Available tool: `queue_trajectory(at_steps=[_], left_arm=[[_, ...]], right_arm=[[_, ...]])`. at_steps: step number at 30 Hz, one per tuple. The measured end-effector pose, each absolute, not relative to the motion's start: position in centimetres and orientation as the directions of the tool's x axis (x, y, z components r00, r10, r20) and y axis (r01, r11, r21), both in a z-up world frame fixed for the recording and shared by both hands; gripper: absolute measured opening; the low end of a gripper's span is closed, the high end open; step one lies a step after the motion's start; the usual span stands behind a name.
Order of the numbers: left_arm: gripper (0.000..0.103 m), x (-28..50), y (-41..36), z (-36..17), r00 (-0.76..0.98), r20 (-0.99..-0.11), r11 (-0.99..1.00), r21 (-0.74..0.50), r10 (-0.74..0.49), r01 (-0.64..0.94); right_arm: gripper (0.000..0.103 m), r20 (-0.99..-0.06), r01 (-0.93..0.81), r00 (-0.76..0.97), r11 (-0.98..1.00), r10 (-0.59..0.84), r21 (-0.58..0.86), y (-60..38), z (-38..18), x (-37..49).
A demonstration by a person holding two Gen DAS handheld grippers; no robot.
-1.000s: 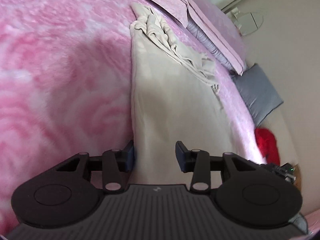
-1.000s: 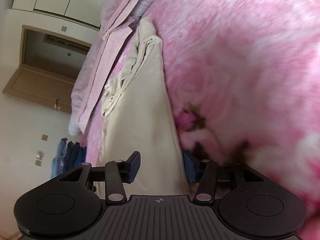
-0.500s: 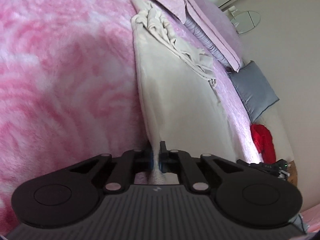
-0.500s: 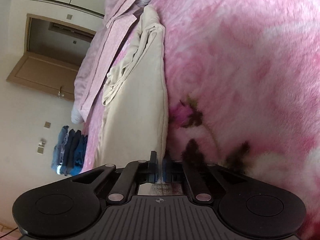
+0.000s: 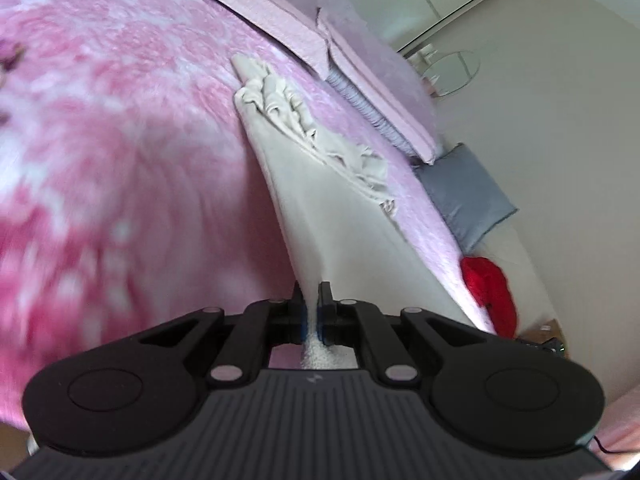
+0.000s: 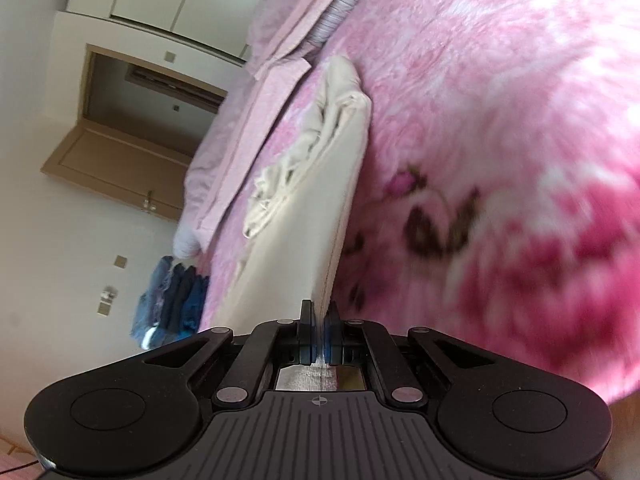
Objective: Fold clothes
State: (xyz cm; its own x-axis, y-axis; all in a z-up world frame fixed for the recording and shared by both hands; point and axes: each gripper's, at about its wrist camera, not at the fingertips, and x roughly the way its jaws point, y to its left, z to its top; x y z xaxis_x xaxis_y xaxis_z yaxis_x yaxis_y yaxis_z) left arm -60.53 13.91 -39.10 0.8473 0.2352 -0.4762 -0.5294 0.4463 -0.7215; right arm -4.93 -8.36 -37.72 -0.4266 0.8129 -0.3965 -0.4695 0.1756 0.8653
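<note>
Cream cotton garment (image 5: 320, 200) lies on the fluffy pink rose-print blanket (image 5: 120, 140), its long axis running straight away from both grippers toward the bunched far end by the pillows (image 5: 360, 60). Left gripper (image 5: 309, 300) and right gripper (image 6: 320, 320) each pinch a near corner, jaws clamped on cloth, ready to carry it forward.

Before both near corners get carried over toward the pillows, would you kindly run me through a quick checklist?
1. Left tongs shut on the cream garment: ok.
2. Right tongs shut on the garment's other near corner: ok.
3. Fabric between both corners taut: cannot tell.
4. Far end lying smooth: not ok, bunched folds.
5. Pink blanket beside the garment free of clutter: ok.
6. All layers caught in each grip: cannot tell.
</note>
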Motion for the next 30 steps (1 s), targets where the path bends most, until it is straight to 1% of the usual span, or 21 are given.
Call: queue_trajectory(at_steps=[9, 12, 16, 19, 23, 27, 30], left_arm=[[0.002, -66.2, 3.4, -38.5, 0.867, -0.435, 0.413, -0.762, 0.244, -0.499], [0.002, -67.6, 1.0, -38.3, 0.866, -0.444, 0.409, -0.763, 0.231, -0.5], [0.002, -68.3, -0.5, -38.2, 0.87, -0.445, 0.379, -0.784, 0.21, -0.493], [0.002, -68.0, 0.2, -37.6, 0.879, -0.428, 0.365, -0.8, 0.209, -0.476], [0.002, -67.1, 2.6, -36.1, 0.897, -0.38, 0.351, -0.827, 0.227, -0.439], [0.002, -64.8, 7.2, -34.6, 0.899, -0.364, 0.339, -0.836, 0.245, -0.431], [0.002, -61.7, 12.4, -33.9, 0.901, -0.359, 0.328, -0.843, 0.244, -0.425]], right_arm=[[0.002, -0.354, -0.415, -0.401, 0.176, 0.845, 0.892, -19.4, -36.9, -9.1], [0.002, -0.347, -0.391, -0.393, 0.186, 0.852, 0.901, -22.3, -37.0, -10.3], [0.002, -0.365, -0.374, -0.391, 0.216, 0.845, 0.902, -25.2, -36.9, -11.2], [0.002, -0.357, -0.357, -0.39, 0.217, 0.849, 0.908, -25.7, -36.5, -11.1], [0.002, -0.332, -0.356, -0.397, 0.19, 0.855, 0.915, -24.1, -35.0, -10.4], [0.002, -0.305, -0.343, -0.397, 0.168, 0.866, 0.924, -20.5, -33.1, -8.3], [0.002, -0.296, -0.333, -0.392, 0.165, 0.871, 0.928, -15.6, -32.0, -6.1]])
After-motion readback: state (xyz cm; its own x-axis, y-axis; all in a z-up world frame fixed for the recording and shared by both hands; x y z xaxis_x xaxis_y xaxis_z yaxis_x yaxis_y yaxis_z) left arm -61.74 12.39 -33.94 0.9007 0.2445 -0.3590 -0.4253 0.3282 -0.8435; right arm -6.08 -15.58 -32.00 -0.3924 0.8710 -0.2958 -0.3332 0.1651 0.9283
